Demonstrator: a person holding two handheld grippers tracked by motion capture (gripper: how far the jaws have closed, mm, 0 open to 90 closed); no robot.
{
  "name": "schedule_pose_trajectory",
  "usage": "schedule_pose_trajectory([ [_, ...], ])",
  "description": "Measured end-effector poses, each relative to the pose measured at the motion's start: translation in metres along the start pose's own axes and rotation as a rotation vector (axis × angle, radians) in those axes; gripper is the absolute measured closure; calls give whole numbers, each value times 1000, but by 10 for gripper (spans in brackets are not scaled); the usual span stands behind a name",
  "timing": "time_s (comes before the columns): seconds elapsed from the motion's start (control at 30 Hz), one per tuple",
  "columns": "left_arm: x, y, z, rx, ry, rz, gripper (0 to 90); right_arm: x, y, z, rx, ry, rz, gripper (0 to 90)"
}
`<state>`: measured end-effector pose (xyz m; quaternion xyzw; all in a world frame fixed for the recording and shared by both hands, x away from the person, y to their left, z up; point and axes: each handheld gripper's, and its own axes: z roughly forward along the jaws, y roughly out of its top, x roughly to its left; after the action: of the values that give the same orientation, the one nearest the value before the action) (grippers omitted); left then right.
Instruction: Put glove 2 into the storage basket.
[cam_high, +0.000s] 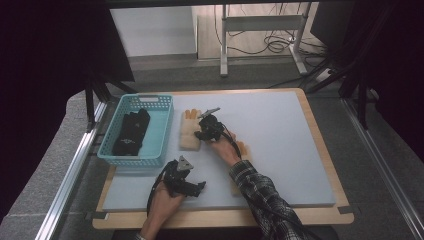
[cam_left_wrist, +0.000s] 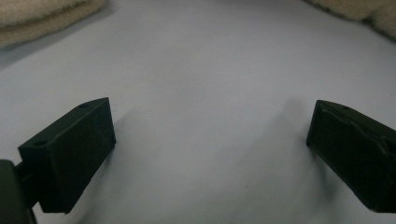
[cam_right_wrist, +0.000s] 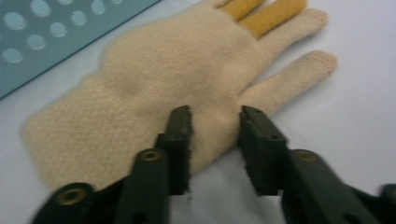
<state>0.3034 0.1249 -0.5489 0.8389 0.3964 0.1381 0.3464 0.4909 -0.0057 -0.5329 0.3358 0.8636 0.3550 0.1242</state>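
Note:
A beige knitted glove (cam_high: 189, 137) with orange fingers lies flat on the blue-grey mat (cam_high: 280, 150), just right of the teal basket (cam_high: 150, 97). My right gripper (cam_high: 201, 134) is low over the glove's right edge. In the right gripper view the glove (cam_right_wrist: 154, 79) spreads out ahead, and my right gripper (cam_right_wrist: 215, 114) has its jaws a narrow gap apart over the edge near the thumb, not pinching it. My left gripper (cam_high: 199, 187) rests near the mat's front. In its own view my left gripper (cam_left_wrist: 205, 126) stands wide open over bare mat.
The basket (cam_right_wrist: 56, 37) holds black gloves (cam_high: 131, 132). An orange and beige bit of fabric (cam_high: 243, 148) shows beside my right wrist. Beige fabric (cam_left_wrist: 42, 18) also edges the top corners of the left gripper view. A table frame and cables stand beyond the table.

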Motion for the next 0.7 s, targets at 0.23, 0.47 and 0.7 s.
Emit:
schedule_pose_trajectory([
  [0.23, 0, 0, 0, 0, 0, 0, 13, 0, 1, -2, 21, 43, 31, 849],
  [0.47, 0, 0, 0, 0, 0, -1, 13, 1, 5, -21, -13, 46, 29, 853],
  [0.7, 0, 0, 0, 2, 1, 2, 13, 0, 8, -52, -70, 79, 33, 853],
])
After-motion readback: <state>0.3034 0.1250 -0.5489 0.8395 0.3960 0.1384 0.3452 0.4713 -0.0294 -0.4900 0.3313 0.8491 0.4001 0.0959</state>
